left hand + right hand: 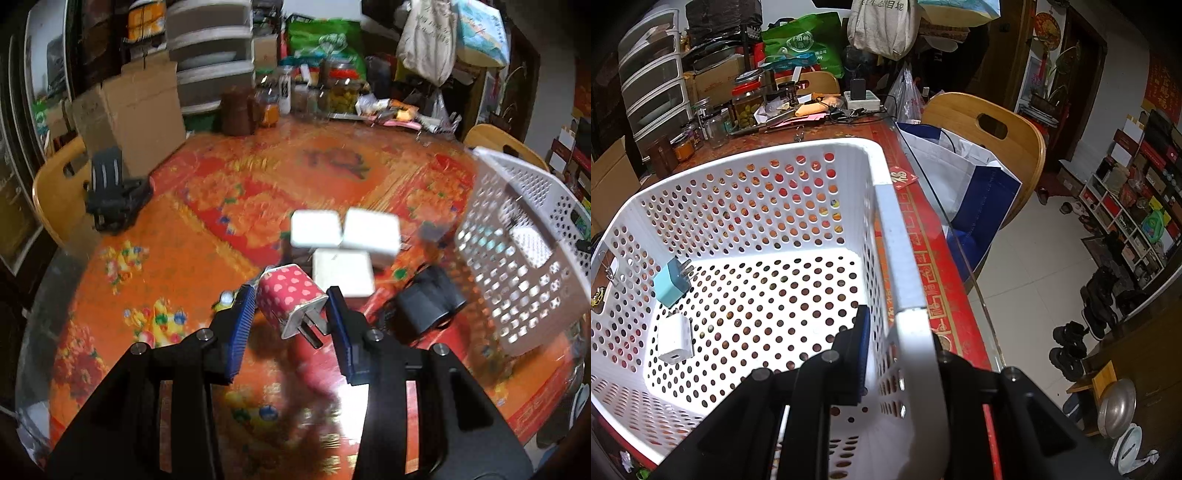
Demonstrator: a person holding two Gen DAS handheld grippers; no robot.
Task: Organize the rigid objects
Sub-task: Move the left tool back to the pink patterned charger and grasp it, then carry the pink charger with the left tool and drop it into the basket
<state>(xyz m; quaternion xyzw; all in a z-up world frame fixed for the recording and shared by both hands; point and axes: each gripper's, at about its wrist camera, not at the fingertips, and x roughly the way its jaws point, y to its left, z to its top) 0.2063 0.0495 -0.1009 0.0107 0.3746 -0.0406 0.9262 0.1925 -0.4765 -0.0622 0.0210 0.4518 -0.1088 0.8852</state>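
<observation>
A round table (155, 229) under a red and orange flowered cloth is filling most of the left wrist view, with jars, boxes and bags crowding its far edge. A white perforated plastic basket (768, 206) is sitting tilted at the table's right side, one side raised off the cloth; the right gripper (897, 354) is clamping the basket's near rim, one blue pad inside the wall and the other jaw outside it. Inside the basket a light blue wall charger (670, 286) is leaning against the left wall with its prongs pointing up and to the right, and a white USB charger (675, 341) is lying just below it on the floor of the basket. Out on the cloth three white charger blocks (343, 251) are lying clustered together, touching or nearly so, and a black adapter (428, 299) with its cable is lying just to their right, near the basket. Nearest the camera, the left gripper (290, 306) is gripping a pink charger with a white heart pattern (290, 295) between its blue pads, holding it clear of the table, tilted, its metal prongs pointing toward the camera. The left wrist view is blurring with motion.
</observation>
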